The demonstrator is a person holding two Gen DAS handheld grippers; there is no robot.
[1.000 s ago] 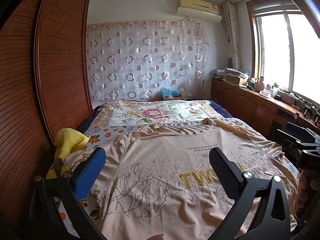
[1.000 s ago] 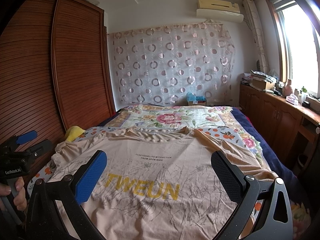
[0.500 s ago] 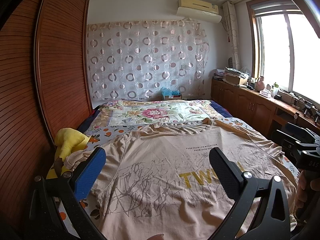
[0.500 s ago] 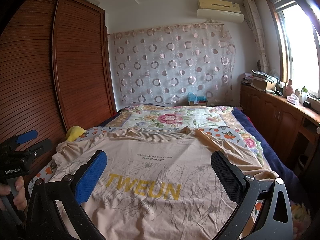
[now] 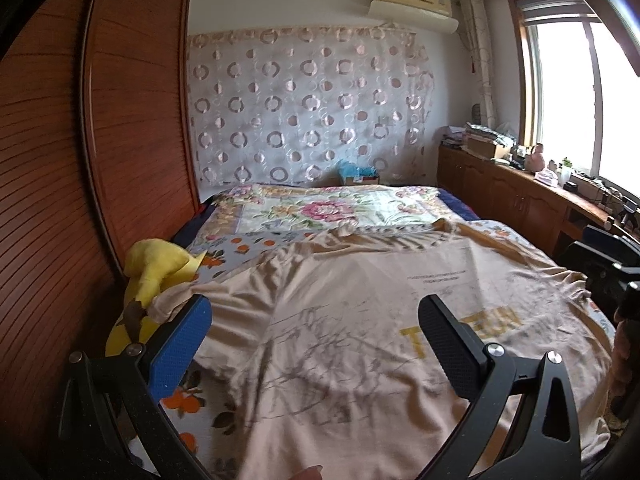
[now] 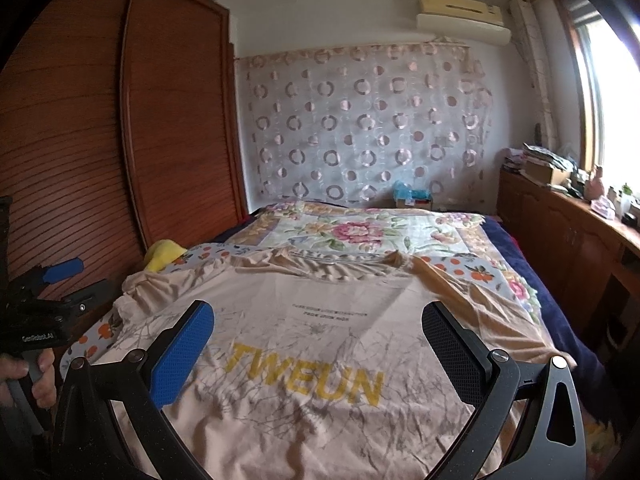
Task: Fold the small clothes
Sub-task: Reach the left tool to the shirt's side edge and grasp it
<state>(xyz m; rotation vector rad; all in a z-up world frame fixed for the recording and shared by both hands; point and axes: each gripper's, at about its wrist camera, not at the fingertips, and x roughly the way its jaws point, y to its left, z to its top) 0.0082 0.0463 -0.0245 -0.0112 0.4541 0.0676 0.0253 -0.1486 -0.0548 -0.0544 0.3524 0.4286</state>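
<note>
On the bed [image 6: 496, 276], the beige T-shirt [image 6: 320, 344] is spread flat, collar at the far end, long axis running away from both grippers. The left gripper [image 5: 316, 340] and right gripper [image 6: 318, 344] are held wide apart, empty, above the near hem.

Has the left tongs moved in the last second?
Yes. In the left wrist view the yellow plush toy now sits higher and closer to the left tongs, so they have eased forward and down toward the beige T-shirt.

Home bedroom, floral-quilted bed [image 6: 360, 232], wooden wardrobe [image 5: 132, 120], wall air conditioner [image 5: 412, 0], curtained window [image 5: 568, 92]
</note>
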